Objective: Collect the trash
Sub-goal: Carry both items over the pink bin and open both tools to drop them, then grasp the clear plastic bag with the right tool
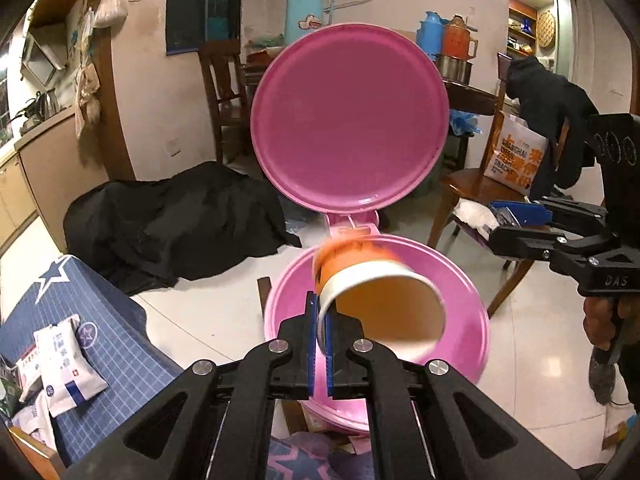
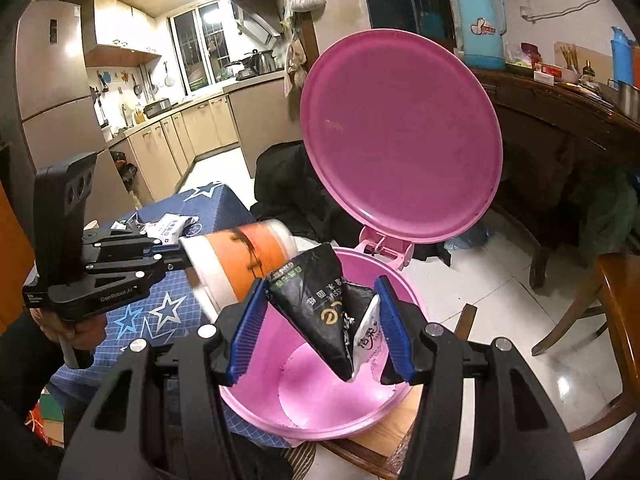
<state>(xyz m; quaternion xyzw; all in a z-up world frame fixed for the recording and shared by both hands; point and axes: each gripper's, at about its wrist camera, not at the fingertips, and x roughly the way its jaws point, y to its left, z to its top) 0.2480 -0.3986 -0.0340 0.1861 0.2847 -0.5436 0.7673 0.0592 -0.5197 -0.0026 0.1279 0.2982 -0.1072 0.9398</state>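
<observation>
Your left gripper (image 1: pixel 320 320) is clamping a paper cup (image 1: pixel 376 292) over the pink bin (image 1: pixel 472 320); your right gripper (image 2: pixel 320 332) is pinching a black wrapper (image 2: pixel 320 312).

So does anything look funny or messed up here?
Nothing is spilled or broken. The paper cup is tipped on its side, pinched by its rim in the left gripper over the open pink bin. The black wrapper in the right gripper is crumpled.

left tongs (image 1: pixel 320 320): pinching tight, tilting downward | right tongs (image 2: pixel 320 328): standing half apart, tilting downward, at right
</observation>
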